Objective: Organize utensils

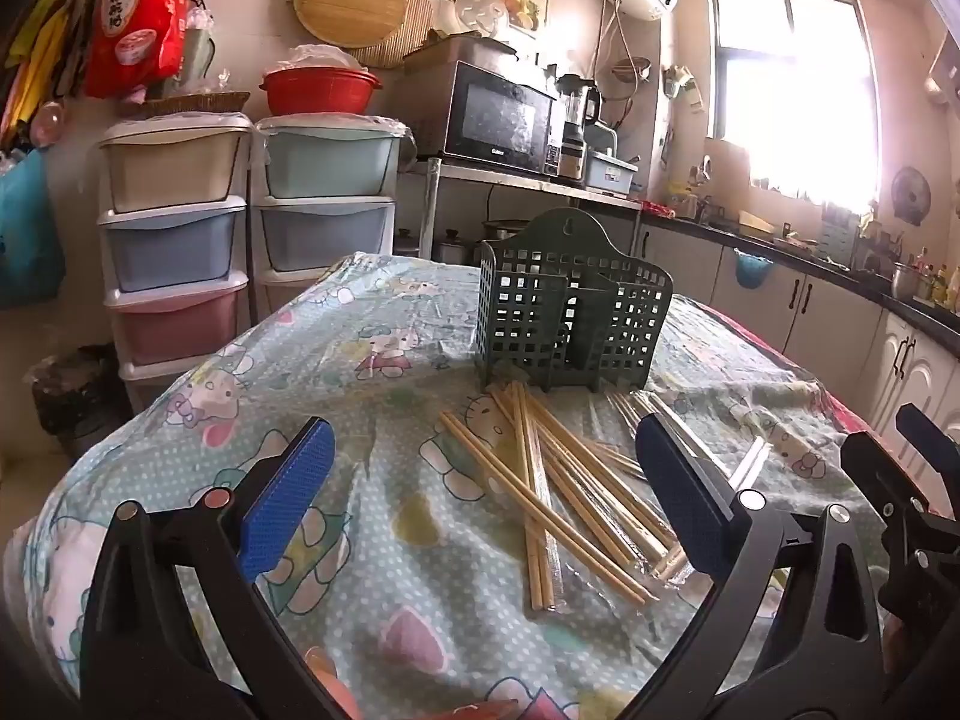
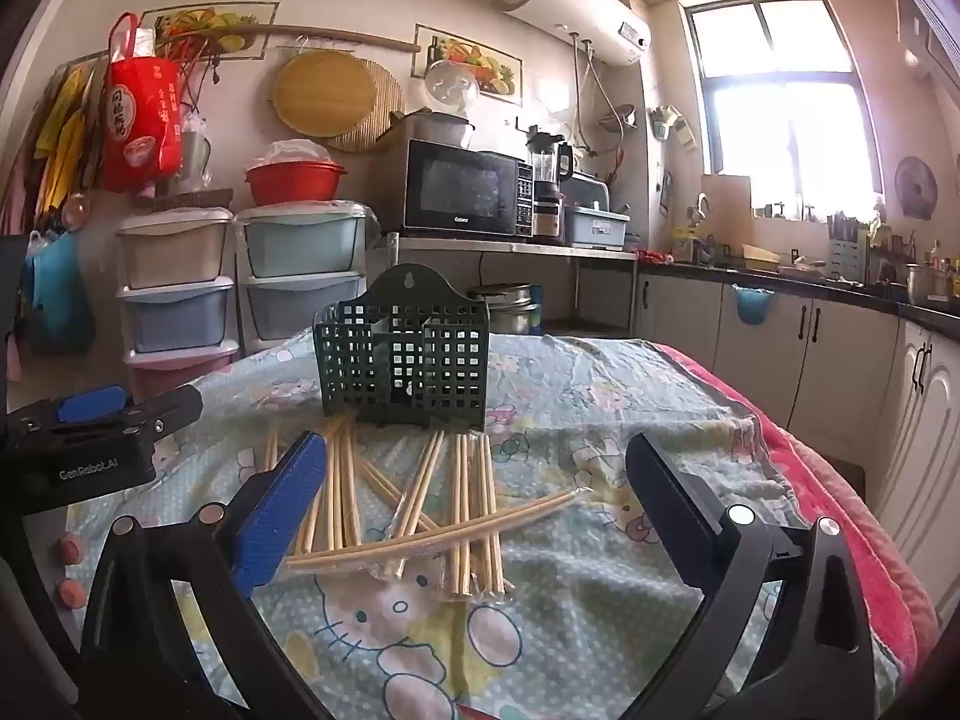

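**Chopsticks Loose on Worktop, Holder Empty, Both Grippers Apart**

While both tools hover above the worktop (image 2: 600,630), the chopsticks (image 2: 414,504) lie in a loose, crossed pile at the centre of each frame, just in front of the holder. In the right wrist view most sticks run with their long axis from the lower frame up toward the holder; one pair lies across them, running from left centre up to the right. Some sticks sit in clear plastic sleeves. All are pale bamboo, thin and straight.

The utensil holder (image 2: 408,360), a dark green perforated plastic basket with a hanging tab, stands upright above the pile. Its compartments, as far as the lattice shows, hold nothing.

The left hand-held gripper (image 1: 486,498) has its blue-padded fingers (image 1: 294,492) spread wide, nothing between them but the pile below. The right hand-held gripper (image 2: 474,510) stands equally wide apart, grasping nothing. A patterned cloth (image 1: 372,336) under clear film covers the worktop.
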Action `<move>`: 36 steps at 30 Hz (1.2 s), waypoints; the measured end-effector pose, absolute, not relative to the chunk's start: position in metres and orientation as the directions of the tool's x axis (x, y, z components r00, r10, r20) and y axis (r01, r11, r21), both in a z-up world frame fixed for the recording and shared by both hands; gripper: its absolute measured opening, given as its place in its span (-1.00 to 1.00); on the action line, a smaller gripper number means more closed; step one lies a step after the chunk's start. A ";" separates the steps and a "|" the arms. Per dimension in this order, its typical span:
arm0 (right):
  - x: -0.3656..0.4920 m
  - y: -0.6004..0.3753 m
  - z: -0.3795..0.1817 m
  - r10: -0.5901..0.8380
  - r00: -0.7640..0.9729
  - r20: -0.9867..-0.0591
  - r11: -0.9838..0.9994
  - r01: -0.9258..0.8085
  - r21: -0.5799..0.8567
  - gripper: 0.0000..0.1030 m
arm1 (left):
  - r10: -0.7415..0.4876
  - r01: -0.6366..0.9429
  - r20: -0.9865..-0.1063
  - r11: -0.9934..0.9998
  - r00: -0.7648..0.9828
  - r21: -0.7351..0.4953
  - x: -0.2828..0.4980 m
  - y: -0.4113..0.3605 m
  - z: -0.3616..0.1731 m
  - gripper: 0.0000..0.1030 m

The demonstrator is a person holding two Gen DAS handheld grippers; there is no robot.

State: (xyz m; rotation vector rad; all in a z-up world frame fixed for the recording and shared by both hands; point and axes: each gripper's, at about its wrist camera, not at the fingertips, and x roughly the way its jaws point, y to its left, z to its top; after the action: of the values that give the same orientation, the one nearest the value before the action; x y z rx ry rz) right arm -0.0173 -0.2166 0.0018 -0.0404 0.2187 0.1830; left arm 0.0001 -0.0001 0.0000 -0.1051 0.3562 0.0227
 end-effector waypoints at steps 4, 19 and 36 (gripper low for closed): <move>-0.017 -0.217 0.002 0.175 0.961 -0.216 0.983 -0.183 -0.017 0.88 | 0.000 -0.038 -0.348 0.994 0.937 -0.100 0.000 0.000 0.000 0.80; -0.017 -0.219 0.003 0.175 0.962 -0.209 0.983 -0.181 -0.010 0.88 | -0.004 -0.034 -0.339 0.994 0.941 -0.104 -0.004 -0.001 0.005 0.80; -0.018 -0.220 0.004 0.174 0.962 -0.210 0.984 -0.180 -0.006 0.88 | -0.004 -0.031 -0.330 0.994 0.944 -0.101 -0.005 -0.005 0.010 0.80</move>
State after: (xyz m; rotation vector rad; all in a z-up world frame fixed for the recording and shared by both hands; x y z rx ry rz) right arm -0.0181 -0.2196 0.0036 -0.0251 0.2100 0.1793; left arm -0.0046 -0.0048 0.0099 -0.1053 0.3360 0.0135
